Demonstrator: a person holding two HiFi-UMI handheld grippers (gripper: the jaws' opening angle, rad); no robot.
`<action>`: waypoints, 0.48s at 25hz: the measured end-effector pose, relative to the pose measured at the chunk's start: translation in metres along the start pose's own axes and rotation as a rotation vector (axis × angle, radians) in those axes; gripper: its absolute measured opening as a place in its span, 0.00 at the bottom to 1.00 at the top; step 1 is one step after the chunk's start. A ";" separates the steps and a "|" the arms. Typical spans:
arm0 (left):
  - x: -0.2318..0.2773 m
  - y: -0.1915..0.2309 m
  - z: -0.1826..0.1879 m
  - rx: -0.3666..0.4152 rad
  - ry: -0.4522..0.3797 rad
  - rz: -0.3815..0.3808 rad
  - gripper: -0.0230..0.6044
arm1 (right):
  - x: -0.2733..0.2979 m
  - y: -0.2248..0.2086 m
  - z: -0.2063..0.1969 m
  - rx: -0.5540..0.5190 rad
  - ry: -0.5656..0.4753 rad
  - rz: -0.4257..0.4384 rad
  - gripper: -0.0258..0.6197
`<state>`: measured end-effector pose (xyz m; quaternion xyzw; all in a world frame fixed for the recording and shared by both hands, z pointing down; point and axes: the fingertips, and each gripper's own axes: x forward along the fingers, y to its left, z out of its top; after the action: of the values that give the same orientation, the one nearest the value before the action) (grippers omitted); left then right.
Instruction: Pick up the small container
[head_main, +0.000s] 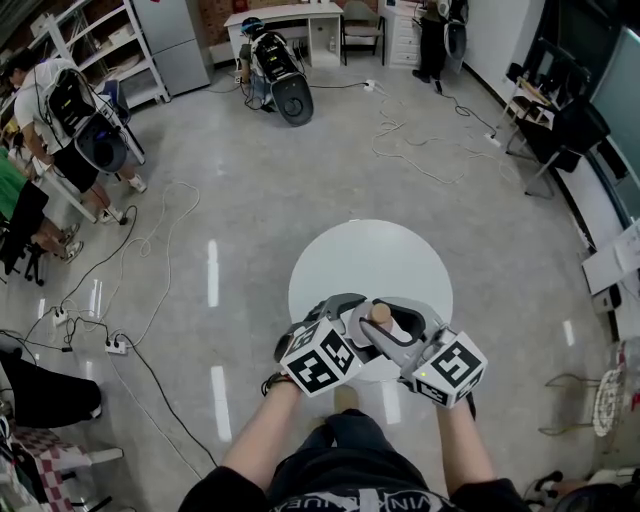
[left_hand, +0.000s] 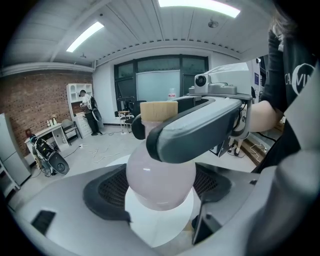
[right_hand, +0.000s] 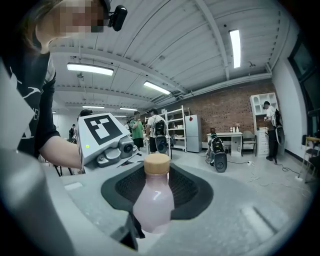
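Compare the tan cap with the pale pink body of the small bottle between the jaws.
The tan cylindrical cap is matte; the pale pink bottle body is glossy. The cap is narrower and straight-sided; the body bulges wider. The cap sticks out free; the body sits between the jaws. Both belong to one small bottle.

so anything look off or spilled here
Nothing spilled or damaged: the pink bottle is upright with its cap on. One oddity: the left hand-held gripper and the right hand-held gripper both have it between their jaws at once, over the round table.
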<state>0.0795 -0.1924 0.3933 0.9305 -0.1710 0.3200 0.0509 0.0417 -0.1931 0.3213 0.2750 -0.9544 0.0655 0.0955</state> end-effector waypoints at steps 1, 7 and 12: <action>-0.002 0.000 0.001 0.001 -0.001 0.003 0.63 | 0.000 0.001 0.002 -0.001 -0.003 0.000 0.26; -0.013 0.000 0.008 0.000 -0.020 0.008 0.63 | 0.000 0.006 0.014 -0.009 -0.011 0.007 0.26; -0.020 0.000 0.016 -0.004 -0.032 0.013 0.63 | -0.002 0.009 0.023 -0.021 -0.013 0.015 0.26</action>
<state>0.0742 -0.1896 0.3686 0.9343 -0.1786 0.3048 0.0479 0.0354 -0.1888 0.2974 0.2674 -0.9576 0.0543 0.0919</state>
